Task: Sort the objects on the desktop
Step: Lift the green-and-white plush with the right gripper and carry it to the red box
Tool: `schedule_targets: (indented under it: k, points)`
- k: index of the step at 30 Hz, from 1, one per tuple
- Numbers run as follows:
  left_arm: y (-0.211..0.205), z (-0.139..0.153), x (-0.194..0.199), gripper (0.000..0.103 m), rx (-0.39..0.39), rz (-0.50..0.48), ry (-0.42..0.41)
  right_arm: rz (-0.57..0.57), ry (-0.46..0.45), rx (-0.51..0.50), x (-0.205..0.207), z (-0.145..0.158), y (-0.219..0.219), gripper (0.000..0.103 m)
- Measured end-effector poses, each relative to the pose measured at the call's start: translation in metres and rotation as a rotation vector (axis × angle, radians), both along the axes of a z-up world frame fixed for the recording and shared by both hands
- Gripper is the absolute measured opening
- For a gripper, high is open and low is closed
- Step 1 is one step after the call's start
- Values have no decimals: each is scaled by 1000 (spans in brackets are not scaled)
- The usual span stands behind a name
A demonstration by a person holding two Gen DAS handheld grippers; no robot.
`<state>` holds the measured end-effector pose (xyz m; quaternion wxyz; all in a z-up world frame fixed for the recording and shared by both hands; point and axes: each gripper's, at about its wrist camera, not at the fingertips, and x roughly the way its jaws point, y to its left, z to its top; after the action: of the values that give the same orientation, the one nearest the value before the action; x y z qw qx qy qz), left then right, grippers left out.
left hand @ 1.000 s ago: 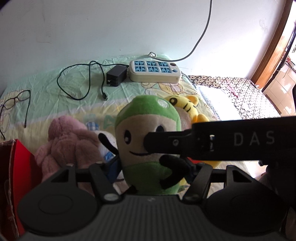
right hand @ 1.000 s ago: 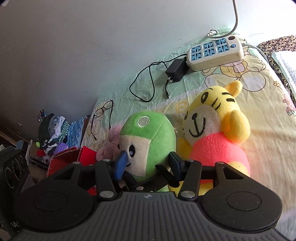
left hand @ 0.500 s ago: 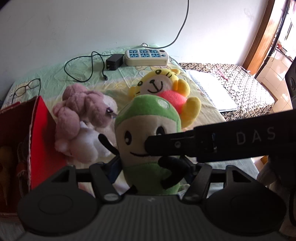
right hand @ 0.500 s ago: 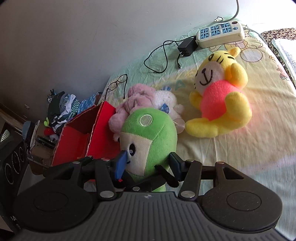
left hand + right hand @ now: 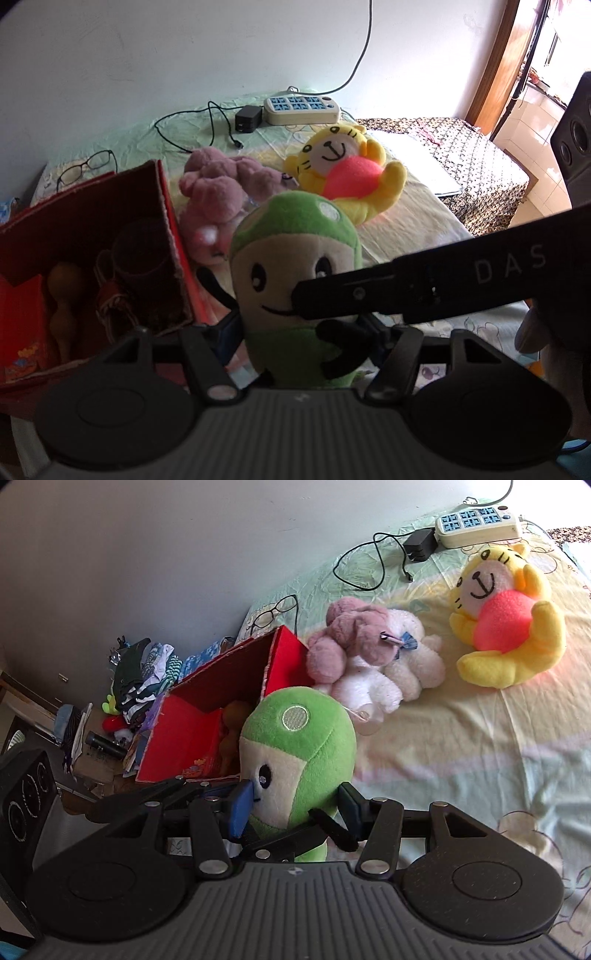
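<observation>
Where a second ago the green plush toy (image 5: 295, 266) filled the left wrist view with the yellow tiger plush (image 5: 343, 166) peeking from behind its head, both grippers have since carried it away from the wall, and the red box (image 5: 162, 206) that then showed only as a sliver at the left edge now stands open just left of the toy. Its inside shows a dark cup and a yellow gourd-shaped object. Bed sheet (image 5: 461, 746) now lies bare between the toy and the tiger, which earlier sat right beside it.

Both grippers pinch the toy at once. In the right wrist view the right gripper (image 5: 295, 808) has its blue pad (image 5: 242, 805) pressed into the cream face and the other finger against the green side, so the toy stands upright between the fingers, head above them, face turned left. In the left wrist view the left gripper (image 5: 299, 332) clamps the toy's lower body, most of its fingers hidden behind the plush; the other tool's black arm crosses in front of the toy's face from the right.

Beyond the toy, a pink and white plush (image 5: 369, 653) lies against the box's far corner. The tiger lies on its back, well apart. Farther off, by the wall, sit a power strip (image 5: 301, 109), a black adapter (image 5: 248, 119) with its cable, and a pair of glasses (image 5: 86, 170) behind the box
</observation>
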<state>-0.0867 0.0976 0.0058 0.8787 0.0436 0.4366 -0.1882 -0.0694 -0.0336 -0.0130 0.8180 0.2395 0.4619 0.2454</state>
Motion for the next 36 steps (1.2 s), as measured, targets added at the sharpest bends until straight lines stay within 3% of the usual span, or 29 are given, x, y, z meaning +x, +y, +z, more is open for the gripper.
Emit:
schedule_targets:
  k: [11,22,29,36]
  points:
    - [100,21,-31,66,-6,-8,-28,20,-36,24,-17,12,92,54]
    - [182,43,-46,66,-12,76,-92,94,-89,64,-13,27,170,54]
    - [216,66,-33,66,8,136,-193,134,-184,105,9,44,199,54]
    - [238,63,2,66,7,183,-234,142,-243,123,42,42,214,54]
